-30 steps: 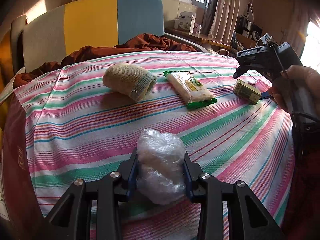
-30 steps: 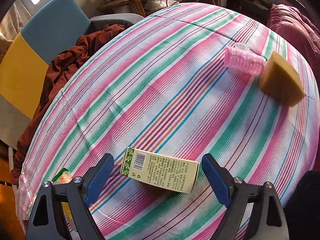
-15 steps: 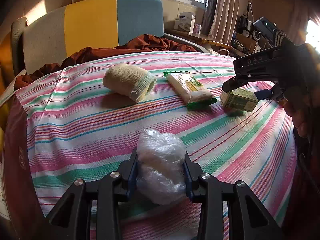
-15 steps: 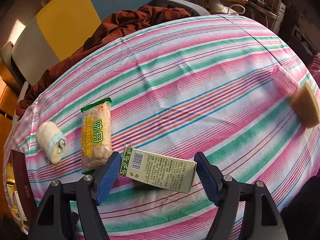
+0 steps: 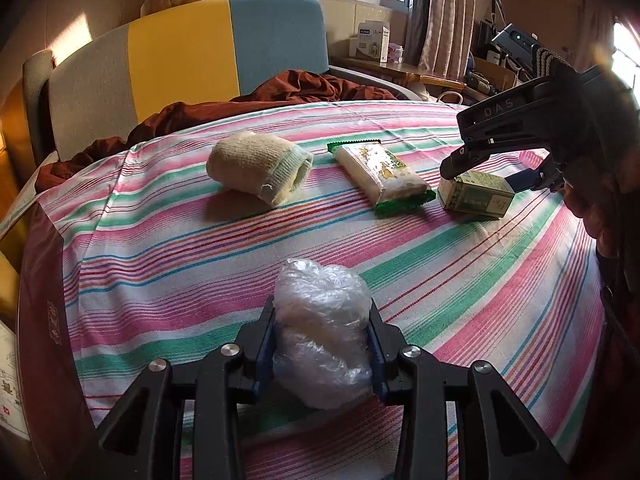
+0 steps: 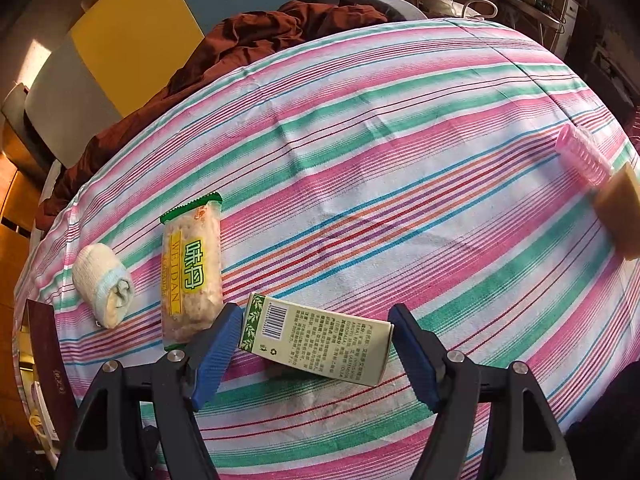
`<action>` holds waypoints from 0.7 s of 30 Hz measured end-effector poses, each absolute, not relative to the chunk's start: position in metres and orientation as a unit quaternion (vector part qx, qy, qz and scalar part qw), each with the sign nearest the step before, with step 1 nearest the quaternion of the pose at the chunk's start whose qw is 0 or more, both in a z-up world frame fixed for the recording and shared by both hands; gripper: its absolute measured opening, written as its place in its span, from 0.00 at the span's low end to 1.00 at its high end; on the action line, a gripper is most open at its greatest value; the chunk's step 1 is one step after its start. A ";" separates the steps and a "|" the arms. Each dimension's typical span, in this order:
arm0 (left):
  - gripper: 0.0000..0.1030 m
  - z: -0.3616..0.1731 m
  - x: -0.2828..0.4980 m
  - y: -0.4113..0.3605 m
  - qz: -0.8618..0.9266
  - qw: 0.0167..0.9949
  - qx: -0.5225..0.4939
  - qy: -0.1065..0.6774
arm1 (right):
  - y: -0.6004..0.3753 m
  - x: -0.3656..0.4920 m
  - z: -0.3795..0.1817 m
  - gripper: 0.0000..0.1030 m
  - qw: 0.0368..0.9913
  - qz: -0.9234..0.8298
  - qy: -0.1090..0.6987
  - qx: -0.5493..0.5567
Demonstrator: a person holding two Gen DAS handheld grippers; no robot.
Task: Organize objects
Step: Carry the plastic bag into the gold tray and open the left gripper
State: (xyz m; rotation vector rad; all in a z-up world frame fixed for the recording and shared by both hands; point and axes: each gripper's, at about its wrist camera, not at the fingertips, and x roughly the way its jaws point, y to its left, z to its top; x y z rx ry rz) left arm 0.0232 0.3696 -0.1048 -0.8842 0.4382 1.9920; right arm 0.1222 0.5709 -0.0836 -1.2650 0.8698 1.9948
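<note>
My left gripper (image 5: 322, 332) is shut on a crumpled clear plastic bag (image 5: 320, 312), low over the striped tablecloth (image 5: 160, 264) near its front edge. My right gripper (image 6: 316, 320) holds a small green and cream box (image 6: 316, 338) by its two ends, blue pads (image 6: 218, 344) pressed on it; it is just right of a green-edged cracker packet (image 6: 192, 276). The left wrist view shows that box (image 5: 474, 198) under the right gripper (image 5: 486, 174), beside the packet (image 5: 380, 174). A rolled cream sock (image 5: 258, 166) lies further left.
A ridged pink cup (image 6: 584, 156) and a tan sponge (image 6: 620, 212) lie at the cloth's far right. Dark red fabric (image 5: 280, 92) is heaped behind the table before a grey, yellow and blue chair back (image 5: 180, 60). A maroon booklet (image 6: 44, 344) lies at the left edge.
My right gripper has carried the green box leftward across the cloth and rolled, so the box now sits beside the cracker packet. The left gripper and its bag have stayed put.
</note>
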 end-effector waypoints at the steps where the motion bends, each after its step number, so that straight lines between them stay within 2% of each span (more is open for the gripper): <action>1: 0.39 -0.105 0.023 0.370 0.804 0.442 -0.356 0.178 | 0.570 0.122 -0.083 0.74 0.307 0.754 0.327 -0.479; 21: 0.36 -0.097 0.034 0.361 0.804 0.427 -0.373 0.178 | 0.571 0.110 -0.086 0.74 0.310 0.759 0.315 -0.478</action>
